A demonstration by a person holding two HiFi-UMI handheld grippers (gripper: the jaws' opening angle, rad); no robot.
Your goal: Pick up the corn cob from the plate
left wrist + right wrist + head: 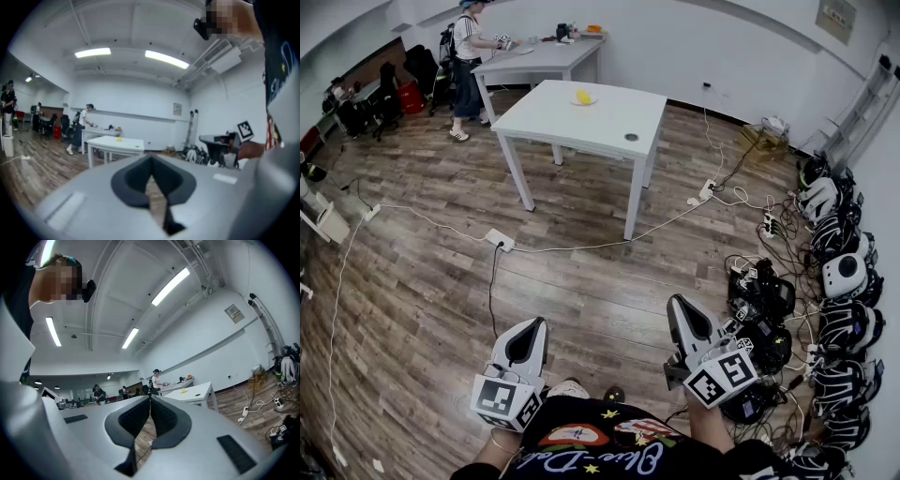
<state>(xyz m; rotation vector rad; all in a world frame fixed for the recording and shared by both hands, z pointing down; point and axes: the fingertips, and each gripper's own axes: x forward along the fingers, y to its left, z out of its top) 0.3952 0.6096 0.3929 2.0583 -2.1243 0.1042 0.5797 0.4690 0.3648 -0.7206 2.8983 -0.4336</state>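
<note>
Corn, yellow, lies on a pale plate near the far edge of a white table, well apart from both grippers, w/ nothing touching it. A small dark disc sits on the same table, nearer the right front corner. Behind stands a 2nd table w/ a person at its left end. On the wood floor btwn table and camera lies a power strip w/ cables running off both ways; a row of headsets lines the right wall. Left gripper is low in the head view, close to the holder's body, jaws closed tip to tip, nothing btwn them. Right gripper is beside it, approx. level, jaws likewise pressed together and empty. Both point across the floor toward the table.
</note>
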